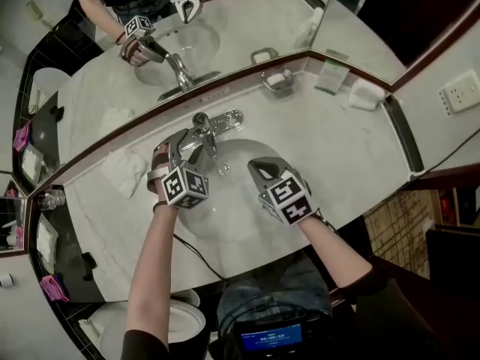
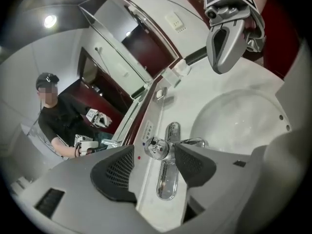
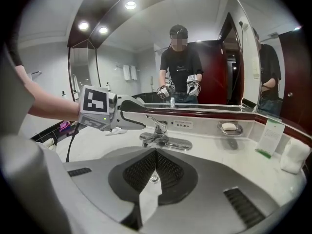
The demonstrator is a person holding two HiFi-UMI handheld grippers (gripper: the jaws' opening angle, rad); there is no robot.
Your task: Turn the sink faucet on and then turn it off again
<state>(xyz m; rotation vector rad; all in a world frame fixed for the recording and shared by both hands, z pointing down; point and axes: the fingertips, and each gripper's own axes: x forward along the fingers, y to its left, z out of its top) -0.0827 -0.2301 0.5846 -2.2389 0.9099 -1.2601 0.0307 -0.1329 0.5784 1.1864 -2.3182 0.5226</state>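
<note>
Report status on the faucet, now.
Left gripper open, at faucet handle, not gripping. Right gripper shut, empty, over sink. No water seen. Nothing blocking.

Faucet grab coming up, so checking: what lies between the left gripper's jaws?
Left gripper view: only the faucet handle, in the gap between the open jaws.

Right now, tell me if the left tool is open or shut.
Open: the left tool has its pads apart, faucet seen between them.

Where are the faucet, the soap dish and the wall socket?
faucet (image 3: 159,128), right gripper view, its upright body
soap dish (image 3: 229,132), right gripper view, its front rim
wall socket (image 1: 459,92), head view, middle of its plate
</note>
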